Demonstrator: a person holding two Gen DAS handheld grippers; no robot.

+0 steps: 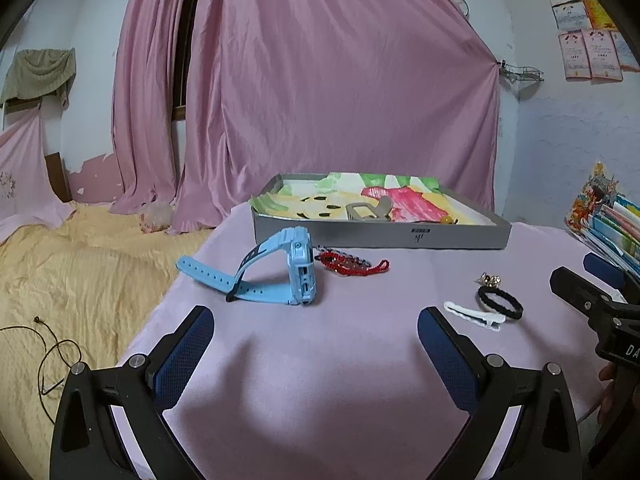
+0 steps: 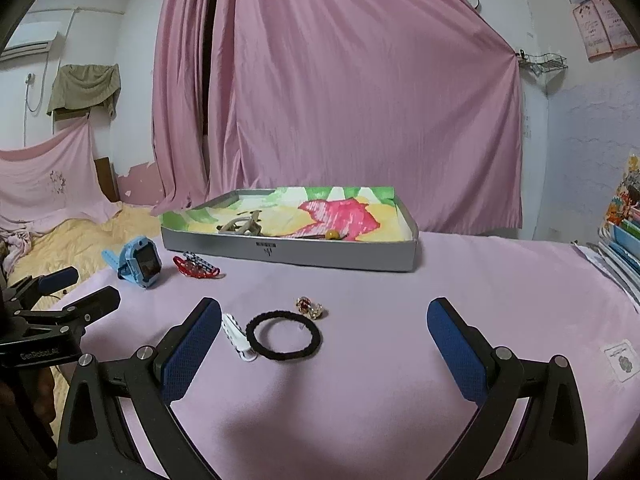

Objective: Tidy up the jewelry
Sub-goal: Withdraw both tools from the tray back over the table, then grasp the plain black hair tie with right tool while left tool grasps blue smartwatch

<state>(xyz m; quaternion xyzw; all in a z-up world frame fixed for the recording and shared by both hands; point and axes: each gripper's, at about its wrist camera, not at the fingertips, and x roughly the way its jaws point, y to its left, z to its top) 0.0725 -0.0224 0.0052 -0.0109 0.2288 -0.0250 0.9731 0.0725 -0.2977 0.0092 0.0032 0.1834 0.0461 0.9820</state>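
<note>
Both tongs, left [image 1: 316, 322] and right [image 2: 324, 316], hang spread apart and empty over the pink-covered surface [image 2: 500, 280], where the grey tray [image 2: 288, 250] already holds a few pieces. Outside it lie the blue watch [image 1: 280, 272], red bracelet [image 1: 348, 264], black hair tie [image 2: 284, 340], white clip [image 2: 238, 336] and gold earrings [image 2: 309, 306]. Clip and tie touch, so pinching one may drag the other, and the soft cloth could bunch.

A smooth matt lilac cloth [image 2: 400, 360] covers the table, and the grey tray [image 2: 340, 254] looks like matt cardboard lined with crayoned paper. The blue watch [image 1: 298, 276] is glossy plastic, the black hair tie [image 2: 284, 338] fuzzy fabric; each tool's pads [image 2: 192, 352] are textured blue rubber.
</note>
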